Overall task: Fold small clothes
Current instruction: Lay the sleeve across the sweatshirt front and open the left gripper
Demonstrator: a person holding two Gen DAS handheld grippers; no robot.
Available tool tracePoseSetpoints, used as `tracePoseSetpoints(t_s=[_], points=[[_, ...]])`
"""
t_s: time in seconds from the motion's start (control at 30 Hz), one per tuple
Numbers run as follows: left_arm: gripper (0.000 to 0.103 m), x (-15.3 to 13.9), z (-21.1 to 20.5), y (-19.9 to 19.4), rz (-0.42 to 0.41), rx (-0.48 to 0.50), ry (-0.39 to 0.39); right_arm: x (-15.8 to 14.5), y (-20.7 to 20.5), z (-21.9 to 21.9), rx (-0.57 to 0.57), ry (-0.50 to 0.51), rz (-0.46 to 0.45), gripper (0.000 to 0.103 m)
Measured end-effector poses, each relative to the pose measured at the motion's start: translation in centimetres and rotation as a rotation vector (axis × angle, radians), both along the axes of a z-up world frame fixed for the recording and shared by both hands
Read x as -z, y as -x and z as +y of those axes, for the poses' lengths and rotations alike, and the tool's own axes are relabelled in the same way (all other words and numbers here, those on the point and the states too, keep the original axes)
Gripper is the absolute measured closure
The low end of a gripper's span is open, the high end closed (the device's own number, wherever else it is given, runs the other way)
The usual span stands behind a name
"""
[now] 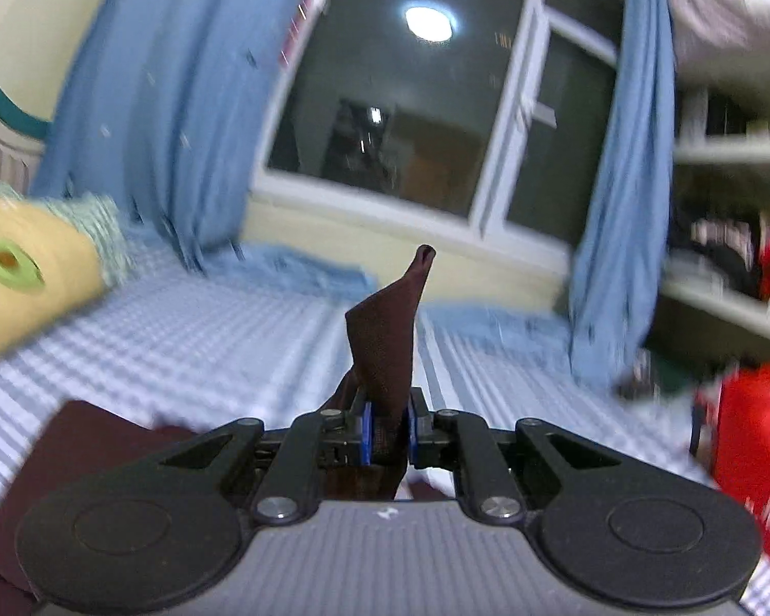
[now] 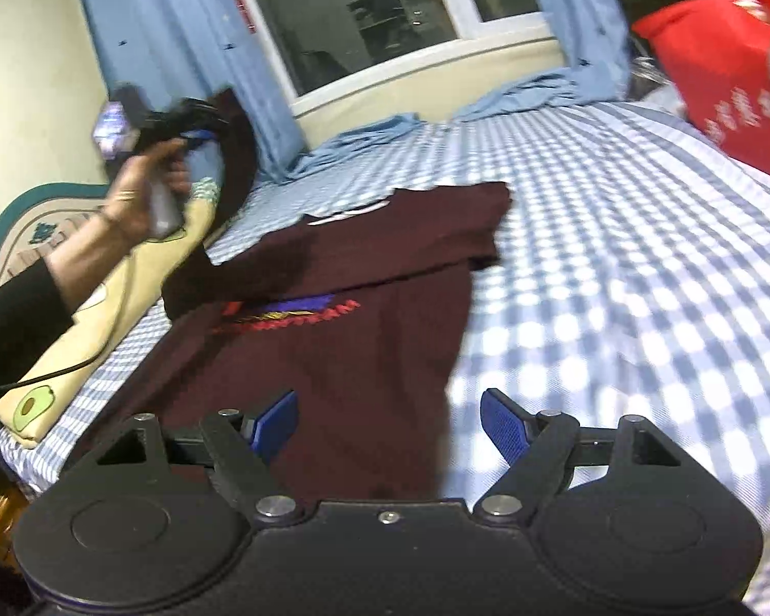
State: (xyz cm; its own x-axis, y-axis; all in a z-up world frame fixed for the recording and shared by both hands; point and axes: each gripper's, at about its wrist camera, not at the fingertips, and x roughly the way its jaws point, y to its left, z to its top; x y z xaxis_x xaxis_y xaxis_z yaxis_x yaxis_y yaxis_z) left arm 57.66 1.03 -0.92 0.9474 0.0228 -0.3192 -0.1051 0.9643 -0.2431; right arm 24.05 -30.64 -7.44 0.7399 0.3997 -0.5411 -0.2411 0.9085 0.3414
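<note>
A dark maroon T-shirt (image 2: 364, 308) with a coloured print lies on the blue-and-white checked bed (image 2: 616, 256). My left gripper (image 1: 389, 431) is shut on a corner of the T-shirt (image 1: 385, 339), which sticks up between its blue pads. In the right wrist view the left gripper (image 2: 200, 136) is lifted above the bed's left side, with the shirt's sleeve hanging from it. My right gripper (image 2: 389, 423) is open and empty, low over the shirt's near hem.
A yellow avocado-print pillow (image 2: 102, 318) lies along the bed's left edge. Blue curtains (image 2: 169, 41) and a dark window (image 2: 385, 5) are behind. A red bag (image 2: 718, 82) stands at the right, beside shelves (image 1: 734, 236).
</note>
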Motion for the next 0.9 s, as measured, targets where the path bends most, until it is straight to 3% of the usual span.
tracePoseSetpoints(t_s=[0.13,0.27,0.3,0.33,0.37,0.4,0.5,0.67,0.83,0.9], points=[[0.090,6.6,-4.0,-2.7,0.164,0.034,-0.027,1.2,1.9,-2.9,0.070,-0.017,0.042,0.022],[0.086,11.6,-5.3,-3.0,0.280,0.093,-0.058,2.4,3.0,-5.2,0.134,-0.028,0.086,0.022],[0.073,12.2,-5.3,-2.9,0.296,0.118,-0.055,2.7,3.1,-5.5,0.143,-0.030,0.092,0.022],[0.044,12.8,-5.4,-2.9,0.317,0.152,-0.054,2.9,3.1,-5.7,0.151,-0.031,0.099,0.022],[0.032,13.1,-5.5,-2.8,0.331,0.181,-0.054,3.0,3.0,-5.8,0.154,-0.031,0.105,0.022],[0.024,13.1,-5.4,-2.2,0.313,0.213,-0.053,3.0,2.8,-5.7,0.154,-0.030,0.107,0.022],[0.022,12.1,-4.1,-0.4,0.243,0.315,-0.013,2.4,1.9,-4.9,0.131,-0.019,0.088,0.022],[0.013,8.3,0.6,4.1,0.169,0.341,0.029,-0.3,-1.4,-2.4,0.046,0.008,0.000,0.021],[0.007,4.8,6.1,10.5,0.169,0.281,-0.096,-2.7,-9.5,1.9,-0.037,0.082,-0.034,0.021],[0.006,3.8,8.1,13.2,0.163,0.255,-0.141,-2.6,-14.4,3.6,-0.075,0.050,-0.014,0.025]])
